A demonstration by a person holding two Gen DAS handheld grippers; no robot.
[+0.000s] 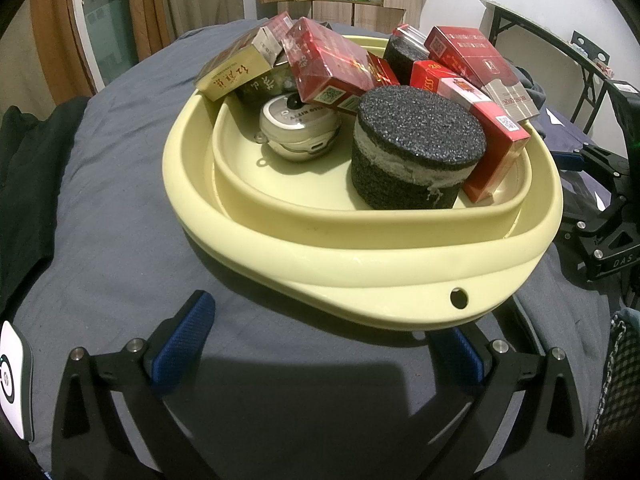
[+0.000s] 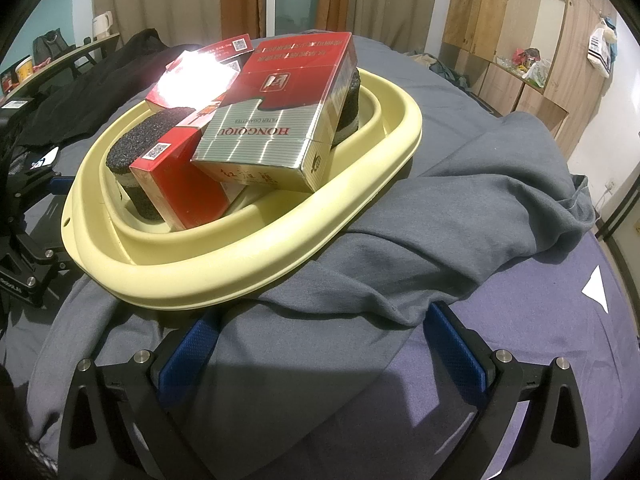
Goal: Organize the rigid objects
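Note:
A pale yellow basin (image 1: 360,280) sits on grey cloth and holds several red cigarette packs (image 1: 332,68), a black foam cylinder (image 1: 416,148), a second one (image 1: 404,58) behind, and a small round silver tin (image 1: 298,128). My left gripper (image 1: 326,344) is open and empty just in front of the basin's near rim. In the right wrist view the basin (image 2: 240,264) shows a red and silver pack (image 2: 280,120) on top of a red pack (image 2: 184,184) and the foam cylinder (image 2: 136,160). My right gripper (image 2: 324,348) is open and empty over the cloth, short of the rim.
A grey garment (image 2: 460,216) lies bunched under and beside the basin on a purple sheet (image 2: 540,340). Black clothing (image 1: 28,168) lies at the left. The other gripper (image 1: 600,220) shows at the right edge. A folding table (image 1: 560,40) and wooden cabinets (image 2: 520,40) stand behind.

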